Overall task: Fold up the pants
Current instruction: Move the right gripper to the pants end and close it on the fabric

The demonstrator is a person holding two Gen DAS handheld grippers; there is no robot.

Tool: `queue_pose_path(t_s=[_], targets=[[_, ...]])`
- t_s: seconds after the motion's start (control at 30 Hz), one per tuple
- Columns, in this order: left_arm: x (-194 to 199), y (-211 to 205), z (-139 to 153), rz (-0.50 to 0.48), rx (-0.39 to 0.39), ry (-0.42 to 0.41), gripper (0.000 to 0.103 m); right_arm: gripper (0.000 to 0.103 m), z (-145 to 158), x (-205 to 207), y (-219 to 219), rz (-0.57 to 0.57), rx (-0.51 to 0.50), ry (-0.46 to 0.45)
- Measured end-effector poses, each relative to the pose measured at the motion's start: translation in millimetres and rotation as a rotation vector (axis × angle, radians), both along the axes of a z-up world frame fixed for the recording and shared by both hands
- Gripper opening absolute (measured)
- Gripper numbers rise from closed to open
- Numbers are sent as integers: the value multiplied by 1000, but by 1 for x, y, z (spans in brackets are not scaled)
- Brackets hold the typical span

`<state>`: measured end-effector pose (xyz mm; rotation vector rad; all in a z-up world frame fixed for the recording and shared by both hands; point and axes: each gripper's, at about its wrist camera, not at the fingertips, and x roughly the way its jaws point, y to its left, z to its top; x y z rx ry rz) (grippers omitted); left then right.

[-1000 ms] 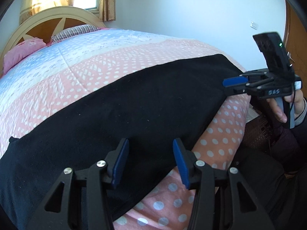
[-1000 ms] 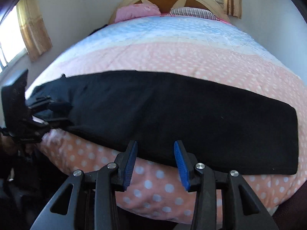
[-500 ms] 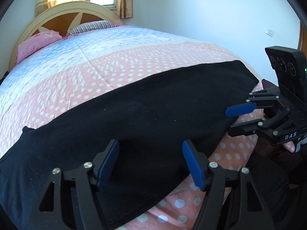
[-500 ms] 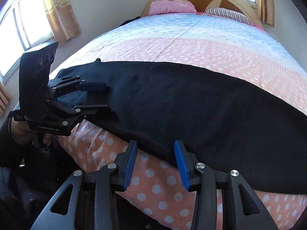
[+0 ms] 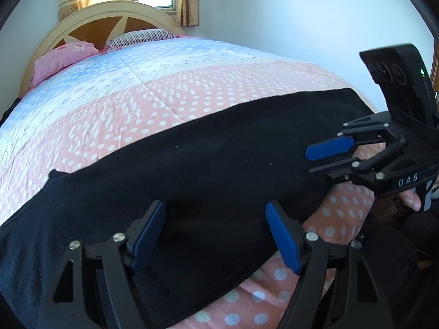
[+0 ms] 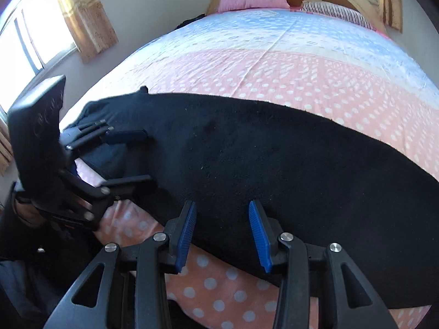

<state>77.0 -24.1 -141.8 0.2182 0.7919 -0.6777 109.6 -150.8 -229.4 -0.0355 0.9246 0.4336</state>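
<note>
Black pants [image 5: 219, 164], folded into one long band, lie across the pink dotted quilt [image 5: 137, 96] near the bed's front edge. In the left wrist view my left gripper [image 5: 215, 233] hovers over their near edge. Its jaws are opening, and the blue pads press on nothing. My right gripper [image 5: 310, 160] reaches in from the right, open, over the pants' end. In the right wrist view the pants [image 6: 274, 164] run from left to right. My right gripper [image 6: 222, 233] stands open above their near edge, and my left gripper [image 6: 148, 157] straddles their left part.
A pink pillow [image 5: 63, 57] and a striped pillow [image 5: 142, 37] lie against the wooden headboard [image 5: 109, 13] at the far end. A person's hand [image 5: 411, 200] holds the right gripper. A curtained window [image 6: 82, 13] is on the left wall. The quilt [image 6: 274, 68] drops off at the front edge.
The left jaws have spread wider. The right gripper has slid left along the pants' near edge, so the two grippers now stand closer together and each looks larger in the other's view.
</note>
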Motion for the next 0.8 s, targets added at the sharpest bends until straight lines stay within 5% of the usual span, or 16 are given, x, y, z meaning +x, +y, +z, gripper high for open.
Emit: queue_pose_path(t_s=[0.17,0.3,0.43,0.6,0.8], targets=[[3,25,7,71,-28,-26,78,42,17,7,-1,13,25,8],[7,49,13,172,33,-88,79,42,38,34,24,78,70,-29],[9,71,-3,208,56,-23,80,42,53,78,60,149,196,3],[-1,78,-16,168,35,-11,90,42,37,148,120,159,360,150],[-2,82,-14,142,24,-4,95,42,-12,205,168,98,444,366]])
